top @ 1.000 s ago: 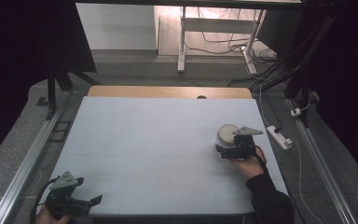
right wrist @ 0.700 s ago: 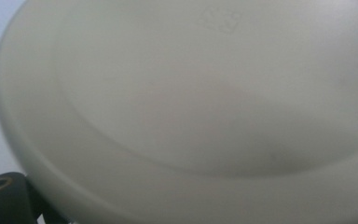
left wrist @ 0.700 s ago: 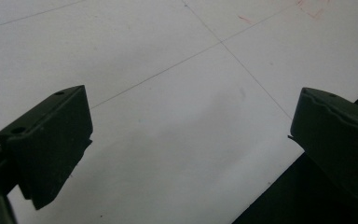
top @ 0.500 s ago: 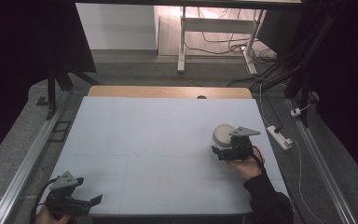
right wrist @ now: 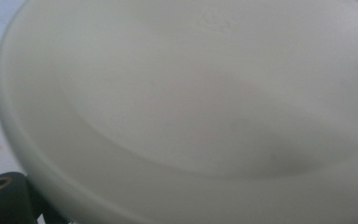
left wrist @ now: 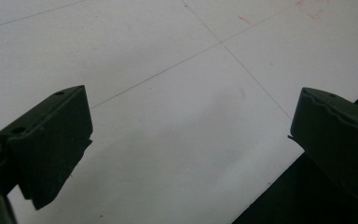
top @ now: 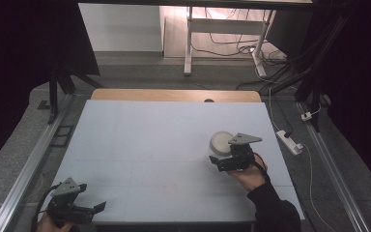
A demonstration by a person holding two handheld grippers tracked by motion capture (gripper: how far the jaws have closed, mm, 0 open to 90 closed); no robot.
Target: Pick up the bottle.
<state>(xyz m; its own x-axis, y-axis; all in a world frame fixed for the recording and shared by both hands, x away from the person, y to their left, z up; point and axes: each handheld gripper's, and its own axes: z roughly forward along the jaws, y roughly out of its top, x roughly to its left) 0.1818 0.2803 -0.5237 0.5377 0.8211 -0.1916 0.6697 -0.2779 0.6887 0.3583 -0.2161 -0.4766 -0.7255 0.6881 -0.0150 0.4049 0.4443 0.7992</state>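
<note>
Now your right hand-held gripper (top: 221, 161) is meeting the white bowl (top: 221, 142) near the table's (top: 140, 145) right edge, grip unclear; seat the rim deep; your left hand-held gripper (top: 92, 209) is idling spread.

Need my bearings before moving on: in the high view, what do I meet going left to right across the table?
Left tongs at the near left corner → white bowl → right tongs just beside it, overlapping in order → white power strip off the table's right edge.
</note>
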